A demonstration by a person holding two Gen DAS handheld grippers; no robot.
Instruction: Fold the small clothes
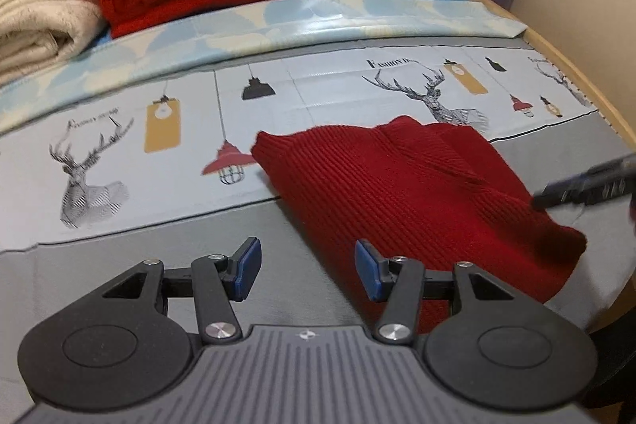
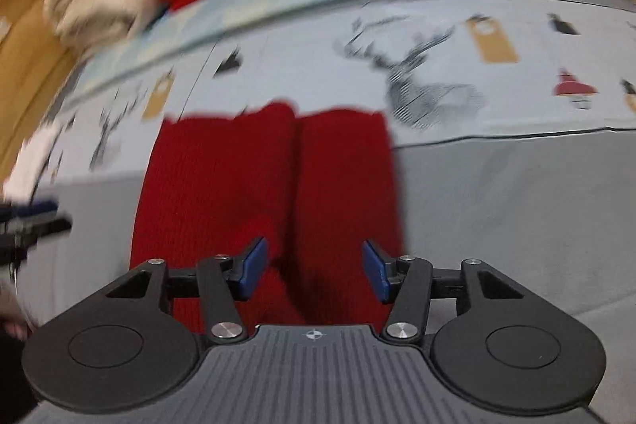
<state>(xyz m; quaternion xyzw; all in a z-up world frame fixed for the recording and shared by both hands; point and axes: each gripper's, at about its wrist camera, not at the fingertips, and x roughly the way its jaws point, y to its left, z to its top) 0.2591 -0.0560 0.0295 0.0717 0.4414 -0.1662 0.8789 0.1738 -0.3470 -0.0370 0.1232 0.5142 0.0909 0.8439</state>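
Red ribbed knit garment [image 1: 417,193], soft, light and floppy, is laid folded on the bed [image 1: 119,265]; both grippers [image 1: 308,269] [image 2: 314,269] are released, and the near hem corners are judged best gripped.

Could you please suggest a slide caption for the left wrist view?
Open left gripper hovers beside a folded red knit garment on a deer-print bedspread.

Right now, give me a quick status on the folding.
Left gripper open, empty. Right gripper open over red knit garment, nothing pinched. Garment folded on bed cover. Nothing in the way.
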